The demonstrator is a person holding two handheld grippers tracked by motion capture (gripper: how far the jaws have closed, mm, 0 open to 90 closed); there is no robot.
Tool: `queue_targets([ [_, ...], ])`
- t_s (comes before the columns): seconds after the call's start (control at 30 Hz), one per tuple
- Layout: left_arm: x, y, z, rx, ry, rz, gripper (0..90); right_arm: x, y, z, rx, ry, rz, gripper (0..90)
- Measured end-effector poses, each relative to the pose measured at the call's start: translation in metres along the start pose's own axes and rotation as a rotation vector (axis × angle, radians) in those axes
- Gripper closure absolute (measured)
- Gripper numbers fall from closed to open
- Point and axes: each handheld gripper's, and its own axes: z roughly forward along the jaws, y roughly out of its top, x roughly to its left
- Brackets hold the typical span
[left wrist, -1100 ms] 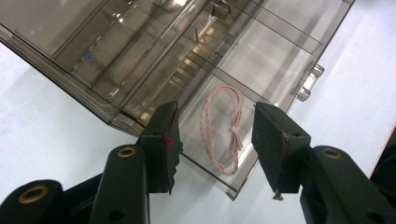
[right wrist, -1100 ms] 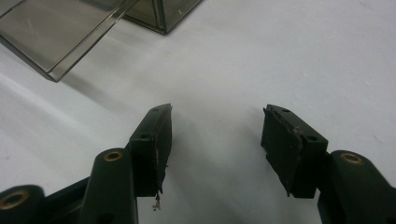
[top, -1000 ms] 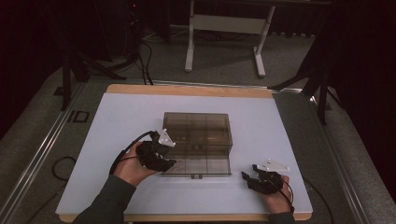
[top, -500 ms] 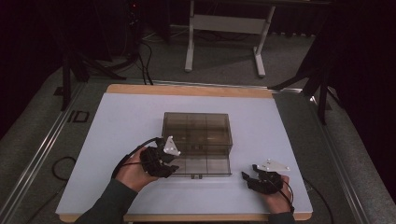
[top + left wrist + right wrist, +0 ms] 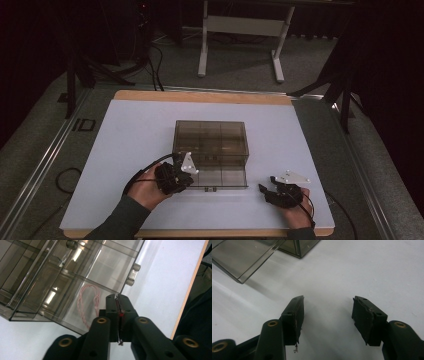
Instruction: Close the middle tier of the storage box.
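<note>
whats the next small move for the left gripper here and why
Probably ease the left gripper back toward the person to slide the drawer further out. Its jaws have just been closing and now stand shut at the front edge of the clear drawer box, beside the drawer holding a pink string. What they pinch is hard to tell. The right gripper rests open on the table.

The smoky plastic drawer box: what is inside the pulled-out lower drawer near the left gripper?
In the drawer box, a looped pink cord lies in the open drawer's compartment, just ahead of the shut left gripper. The tinted walls obscure the other compartments' contents.
</note>
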Motion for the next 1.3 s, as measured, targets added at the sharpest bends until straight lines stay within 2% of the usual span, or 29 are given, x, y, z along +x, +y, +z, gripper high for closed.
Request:
queue_targets([
  [0.5, -0.011, 0.004, 0.019, 0.053, -0.014, 0.034, 89.9, 0.0, 0.0, 0.0, 0.0, 0.0, -0.001, 42.6],
  [0.8, -0.014, 0.006, 0.033, 0.098, -0.005, 0.053, 89.9, 0.0, 0.0, 0.0, 0.0, 0.0, -0.002, 42.6],
  [1.3, -0.015, 0.009, 0.048, 0.129, -0.002, 0.054, 89.8, 0.0, 0.0, 0.0, 0.0, 0.0, -0.002, 42.6],
])
